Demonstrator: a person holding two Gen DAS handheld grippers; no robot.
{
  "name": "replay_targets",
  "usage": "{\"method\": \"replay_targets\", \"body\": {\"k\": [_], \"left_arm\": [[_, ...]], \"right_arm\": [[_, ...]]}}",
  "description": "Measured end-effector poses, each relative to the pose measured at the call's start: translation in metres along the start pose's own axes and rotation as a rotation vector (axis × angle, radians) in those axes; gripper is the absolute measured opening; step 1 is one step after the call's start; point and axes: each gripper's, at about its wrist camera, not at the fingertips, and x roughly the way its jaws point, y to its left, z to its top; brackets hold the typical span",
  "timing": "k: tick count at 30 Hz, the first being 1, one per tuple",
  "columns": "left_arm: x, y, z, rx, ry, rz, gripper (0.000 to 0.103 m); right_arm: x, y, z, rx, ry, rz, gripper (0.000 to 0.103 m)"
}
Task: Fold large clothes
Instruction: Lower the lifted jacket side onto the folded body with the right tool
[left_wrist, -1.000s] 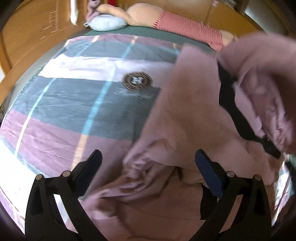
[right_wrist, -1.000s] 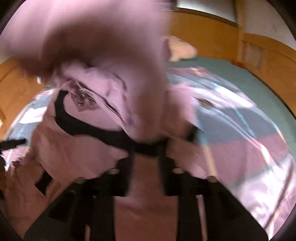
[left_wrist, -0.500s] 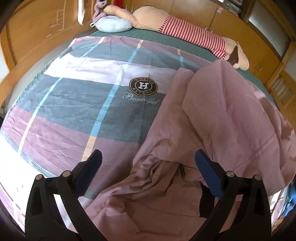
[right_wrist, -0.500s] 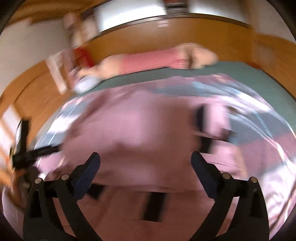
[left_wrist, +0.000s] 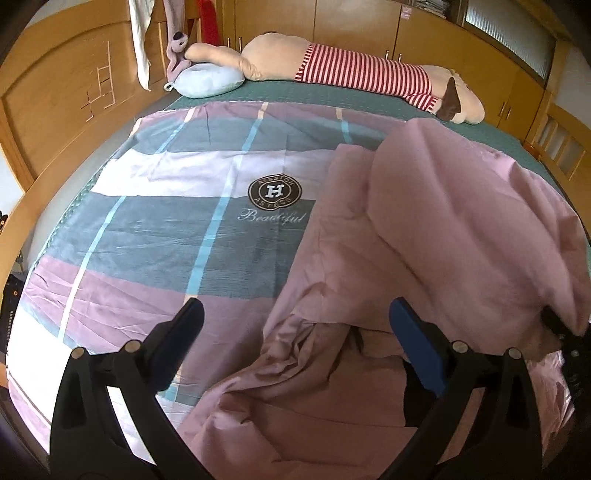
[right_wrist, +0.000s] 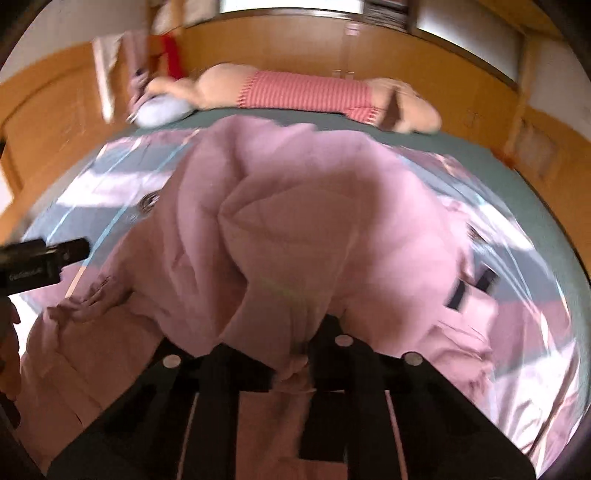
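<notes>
A large pink garment (left_wrist: 424, 236) with black trim lies rumpled on the right half of the bed. My left gripper (left_wrist: 295, 325) is open and empty, just above the garment's near left edge. In the right wrist view the garment (right_wrist: 295, 221) bulges up in a mound. My right gripper (right_wrist: 291, 354) is shut on a bunched fold of the pink garment at its near edge. The left gripper's tip shows at the left of that view (right_wrist: 48, 258).
The bed has a plaid cover (left_wrist: 166, 229) in grey, pink and white with a round logo (left_wrist: 275, 192). A long striped plush toy (left_wrist: 351, 74) and a pale blue cushion (left_wrist: 207, 81) lie at the far edge. Wooden cabinets (left_wrist: 62, 96) surround the bed.
The garment was flung outward and has settled flat on the bed. My right gripper opened half a second ago and is now shut on a fold. My left gripper stayed open in place.
</notes>
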Motion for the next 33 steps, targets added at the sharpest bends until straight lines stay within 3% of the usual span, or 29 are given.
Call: {"method": "replay_targets", "body": {"k": [4, 7, 12, 18, 21, 23, 24, 27, 30, 33], "left_arm": [[0.004, -0.010, -0.005, 0.022, 0.017, -0.009, 0.101], [0.007, -0.020, -0.009, 0.056, 0.021, -0.006, 0.101], [0.009, -0.035, -0.015, 0.099, 0.023, -0.010, 0.101], [0.009, -0.053, -0.023, 0.132, 0.029, -0.096, 0.101], [0.005, -0.064, -0.028, 0.185, 0.007, -0.089, 0.101], [0.000, -0.071, -0.031, 0.217, -0.018, -0.077, 0.101], [-0.002, -0.073, -0.031, 0.230, -0.028, -0.073, 0.101], [-0.008, -0.080, -0.034, 0.275, -0.058, -0.047, 0.101], [-0.010, -0.085, -0.036, 0.315, -0.077, -0.010, 0.101], [-0.009, -0.084, -0.035, 0.316, -0.073, -0.011, 0.101]], "right_arm": [[-0.016, -0.020, -0.035, 0.052, 0.033, 0.125, 0.011], [-0.022, -0.004, -0.063, -0.046, 0.042, 0.111, 0.011], [-0.016, 0.015, -0.088, -0.070, 0.090, 0.121, 0.011], [-0.014, 0.032, -0.098, -0.173, 0.098, 0.058, 0.012], [-0.021, 0.029, -0.098, -0.175, 0.121, 0.062, 0.031], [-0.027, 0.020, -0.099, -0.131, 0.144, 0.118, 0.073], [-0.035, 0.015, -0.098, -0.104, 0.125, 0.158, 0.076], [-0.063, -0.004, -0.086, -0.038, 0.021, 0.257, 0.076], [-0.083, -0.025, -0.061, 0.058, -0.092, 0.250, 0.068], [-0.078, -0.042, -0.029, 0.146, -0.143, 0.204, 0.059]]}}
